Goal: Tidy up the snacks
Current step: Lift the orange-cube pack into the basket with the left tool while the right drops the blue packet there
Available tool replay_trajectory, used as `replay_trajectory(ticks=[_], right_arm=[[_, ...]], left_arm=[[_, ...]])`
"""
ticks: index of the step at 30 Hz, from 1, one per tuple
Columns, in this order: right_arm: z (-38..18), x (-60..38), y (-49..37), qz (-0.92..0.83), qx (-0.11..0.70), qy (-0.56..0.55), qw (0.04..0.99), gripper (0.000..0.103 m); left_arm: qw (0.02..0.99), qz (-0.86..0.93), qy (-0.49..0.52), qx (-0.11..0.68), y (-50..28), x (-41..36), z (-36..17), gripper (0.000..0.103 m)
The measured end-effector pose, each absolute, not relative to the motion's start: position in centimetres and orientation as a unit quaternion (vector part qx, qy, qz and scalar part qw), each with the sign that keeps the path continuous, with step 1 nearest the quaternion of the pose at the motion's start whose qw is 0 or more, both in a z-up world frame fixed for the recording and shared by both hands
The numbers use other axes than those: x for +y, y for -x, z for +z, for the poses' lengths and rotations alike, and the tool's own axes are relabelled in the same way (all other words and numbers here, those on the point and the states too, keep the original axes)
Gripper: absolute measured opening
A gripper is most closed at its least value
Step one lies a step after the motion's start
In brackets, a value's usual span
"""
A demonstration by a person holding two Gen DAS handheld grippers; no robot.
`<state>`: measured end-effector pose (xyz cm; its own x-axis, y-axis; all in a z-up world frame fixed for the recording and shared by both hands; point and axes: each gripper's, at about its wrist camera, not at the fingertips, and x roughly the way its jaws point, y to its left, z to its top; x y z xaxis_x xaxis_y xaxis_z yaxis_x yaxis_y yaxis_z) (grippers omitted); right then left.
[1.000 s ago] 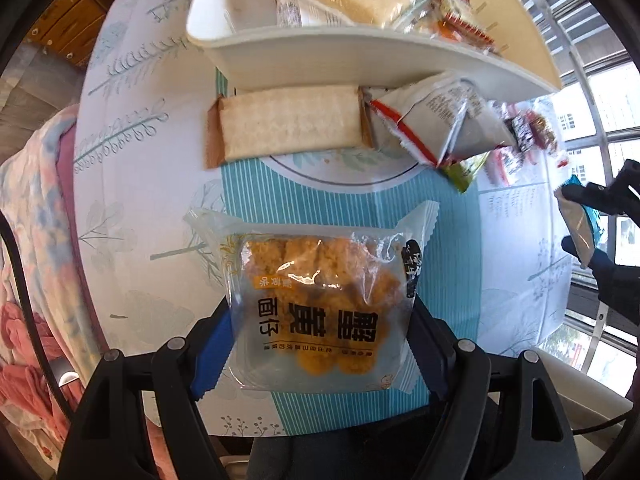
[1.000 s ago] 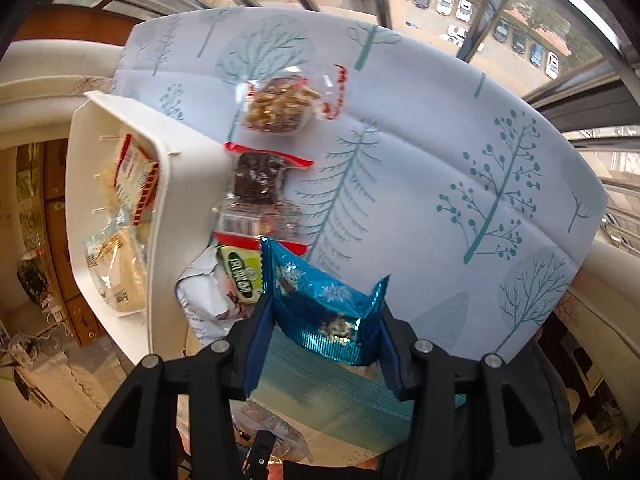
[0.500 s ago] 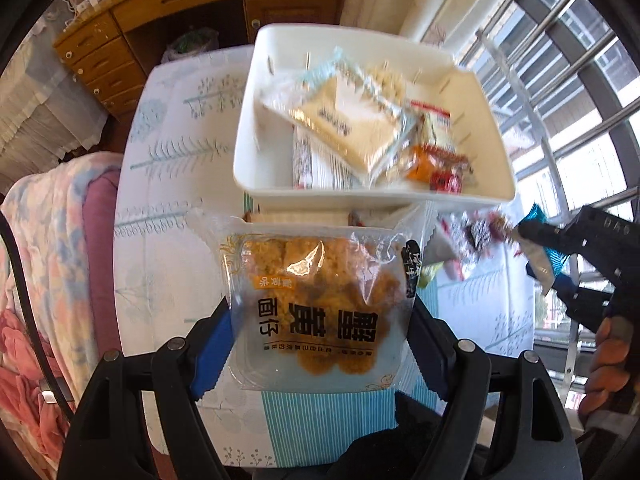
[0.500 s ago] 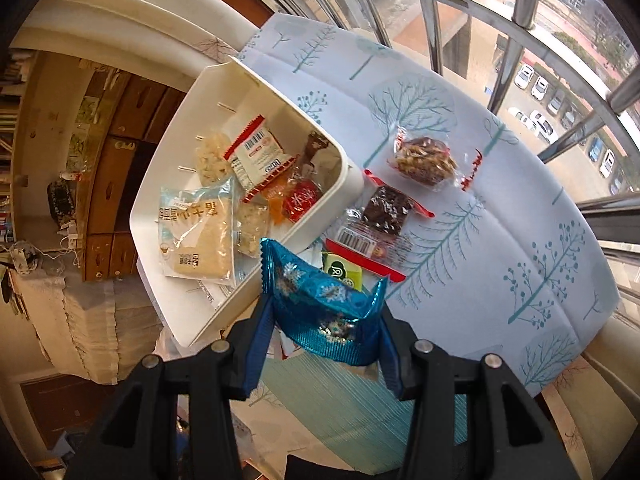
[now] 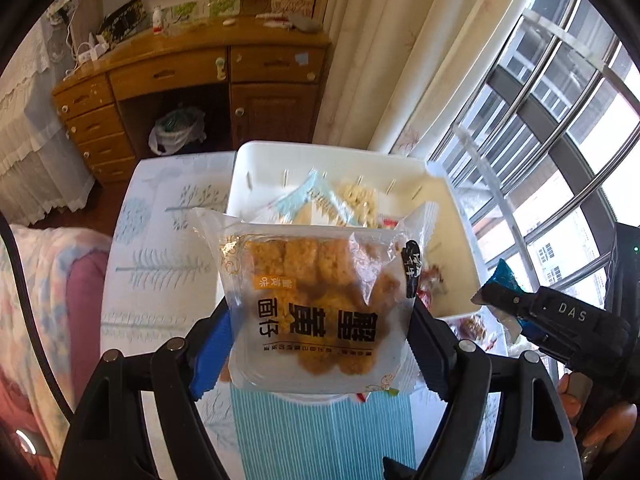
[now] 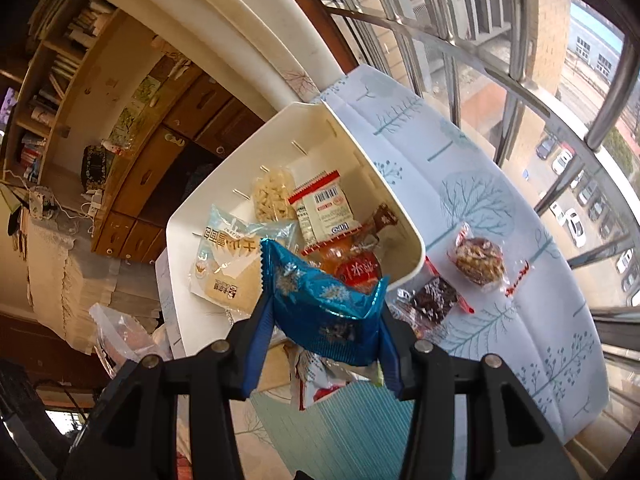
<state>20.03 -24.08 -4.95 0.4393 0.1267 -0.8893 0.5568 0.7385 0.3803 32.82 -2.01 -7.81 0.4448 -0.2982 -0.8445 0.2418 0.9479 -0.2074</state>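
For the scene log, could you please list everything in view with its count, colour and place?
crispy-cake pack: 1, clear with orange contents, held in left gripper
blue foil packet: 1, blue, held in right gripper
white bin: 1, white, on the table, holding several snacks
bread pack: 1, pale blue and cream, in the bin
nut cluster snack: 1, brown in clear wrap, on the tablecloth right of the bin
dark brownie snack: 1, dark brown, beside the bin's near corner
tablecloth: 1, white with teal trees
wooden desk: 1, brown, behind the table
left gripper: shut
right gripper: shut

White bin [image 6: 400,216], tree-patterned tablecloth [image 6: 500,200] (pale blue), shiny blue wrapper [image 6: 324,312]
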Motion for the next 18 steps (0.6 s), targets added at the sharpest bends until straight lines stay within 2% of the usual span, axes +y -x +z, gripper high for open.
replay_trajectory(ticks=[7, 13, 15, 17, 18], right_arm=[[-4.7, -23.1, -21.8, -0.102, 0.487, -0.271, 0.824, 0.049], [-4.8, -23.1, -22.5, -0.099, 0.49, -0.24, 0.832, 0.05], [-5.2, -23.4, -22.6, -0.104, 0.497, -0.246, 0.826, 0.056], [-5.6, -23.8, -22.6, -0.11, 0.504, -0.253, 0.818, 0.073], [-5.8, -23.9, -22.5, -0.11, 0.507, -0.256, 0.815, 0.076]], left_arm=[[0.863, -0.184, 0.051, 0.468, -34.4, -1.9, -8.7, 0.079], [0.849, -0.17, 0.076, 0.494, -35.8, -1.6, -10.2, 0.082], [0.84, -0.167, 0.086, 0.509, -36.0, -1.5, -10.7, 0.084], [0.837, -0.165, 0.083, 0.516, -36.1, -1.5, -11.0, 0.086], [0.838, -0.163, 0.079, 0.515, -36.0, -1.5, -11.0, 0.087]])
